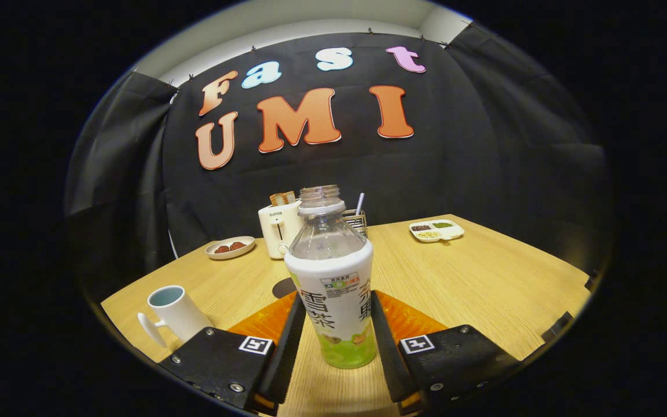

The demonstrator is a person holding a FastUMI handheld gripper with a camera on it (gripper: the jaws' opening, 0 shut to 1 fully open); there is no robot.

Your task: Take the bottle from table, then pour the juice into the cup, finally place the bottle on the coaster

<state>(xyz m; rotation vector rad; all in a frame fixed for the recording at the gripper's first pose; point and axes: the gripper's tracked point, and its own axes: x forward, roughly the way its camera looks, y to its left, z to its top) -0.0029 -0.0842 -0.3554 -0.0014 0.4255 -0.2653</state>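
the bottle (333,289) is standing upright on the desk (484,278), directly between the two fingers (287,341) of the tongs (333,347). the pads are lying along the labelled lower body on both sides and appear to be touching it, but whether they are pressing cannot be told, so the grip is not confirmed. the cap is off and the neck is open. the upper, clear part is looking empty; the liquid level behind the label is hidden, so the weight is best judged as light to moderate. the thin plastic wall is likely to flex under pressure, and the smooth label sleeve may be slipping against the pads, so hold is best taken at the mid-to-lower body, where the wall is straight, not at the tapering shoulder. the cup (174,313), white with a handle, is standing near the left finger, apart from the bottle. a dark round patch (283,288), probably the coaster, is lying on the desk just beyond the bottle, partly hidden by it. an orange mat (409,318) is lying beneath the fingers. a toaster (278,229), a small dish (230,247) and a divided tray (436,230) are sitting well beyond.
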